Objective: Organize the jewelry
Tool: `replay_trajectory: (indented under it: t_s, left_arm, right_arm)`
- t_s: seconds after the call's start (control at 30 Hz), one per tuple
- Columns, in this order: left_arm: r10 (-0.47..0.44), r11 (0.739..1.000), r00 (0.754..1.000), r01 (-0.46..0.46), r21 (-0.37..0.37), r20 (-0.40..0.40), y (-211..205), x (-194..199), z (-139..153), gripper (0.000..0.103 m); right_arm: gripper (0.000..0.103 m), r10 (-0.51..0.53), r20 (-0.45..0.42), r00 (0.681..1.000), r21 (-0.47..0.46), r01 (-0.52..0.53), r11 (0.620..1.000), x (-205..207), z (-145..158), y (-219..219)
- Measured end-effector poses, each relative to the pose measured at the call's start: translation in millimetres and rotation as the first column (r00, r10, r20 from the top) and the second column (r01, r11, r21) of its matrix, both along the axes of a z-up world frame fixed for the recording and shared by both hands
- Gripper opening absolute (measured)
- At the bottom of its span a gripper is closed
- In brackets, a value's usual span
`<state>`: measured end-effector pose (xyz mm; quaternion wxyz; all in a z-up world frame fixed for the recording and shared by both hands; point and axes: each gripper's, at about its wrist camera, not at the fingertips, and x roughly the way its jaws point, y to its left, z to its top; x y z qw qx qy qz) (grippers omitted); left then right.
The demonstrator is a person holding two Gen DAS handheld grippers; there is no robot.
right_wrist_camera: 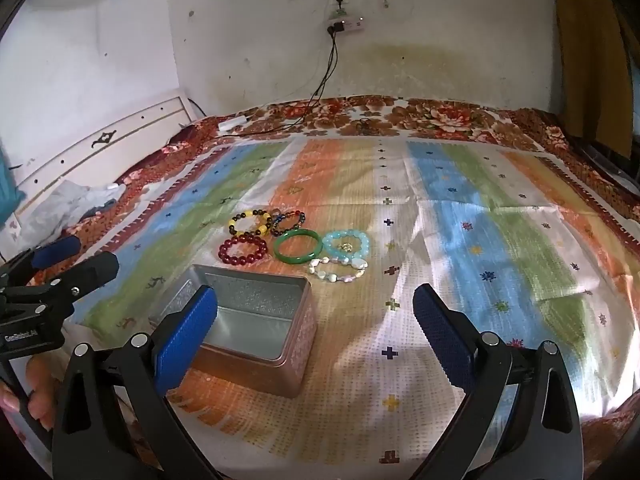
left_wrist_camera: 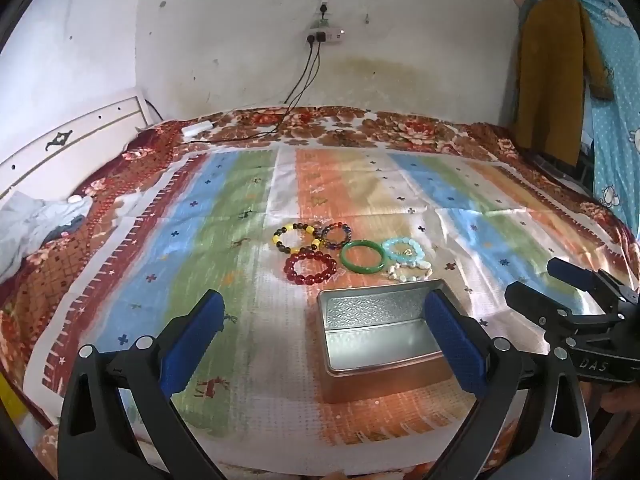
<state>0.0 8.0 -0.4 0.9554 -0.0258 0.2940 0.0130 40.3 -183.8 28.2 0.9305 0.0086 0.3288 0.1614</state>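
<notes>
Left tongs [left_wrist_camera: 322, 342] hang wide open over the bed [left_wrist_camera: 120, 264], nothing between the blue pads. Just ahead, the metal box [left_wrist_camera: 380, 340] sits open and bare inside on the striped cloth. Beyond it lie the bracelets in a cluster: yellow-and-dark beads [left_wrist_camera: 296, 237] at the far left, dark mixed beads [left_wrist_camera: 337, 235] touching them, red beads [left_wrist_camera: 310, 267] nearer, then the green bangle [left_wrist_camera: 363, 257], the pale blue beads [left_wrist_camera: 403, 251] and the white pearly one [left_wrist_camera: 410, 271] closest to the box. Right tongs [right_wrist_camera: 314, 338] are open too, gripping nothing, with the box under the left pad.
</notes>
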Motion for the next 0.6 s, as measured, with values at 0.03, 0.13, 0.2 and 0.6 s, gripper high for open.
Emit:
replay_trajectory:
  t_s: [0.03,0.13,0.2,0.6]
  left_arm:
    - [-0.001,1.0,1.0,0.001,0.001,0.001,-0.2,-0.7,0.0,0.097]
    - [0.0,1.0,1.0,0.0,0.004,-0.002,0.4,-0.8,0.6,0.097]
    - [0.003,1.0,1.0,-0.003,0.006,-0.004,1.3,-0.3,1.3,0.097]
    - [0.019,1.0,1.0,-0.019,0.023,-0.006,2.5,-0.6,0.7,0.097]
  right_arm:
    - [0.099,0.0,0.0,1.0,0.001,0.0,1.0,0.1,0.0,0.0]
    - [0.099,-0.003,0.0,1.0,0.003,0.003,1.0,0.2,-0.2,-0.4]
    - [0.099,-0.004,-0.002,1.0,0.004,0.004,1.0,0.3,0.1,-0.2]
    - [0.099,-0.028,-0.003,1.0,0.002,0.028,1.0,1.8,0.8,-3.9]
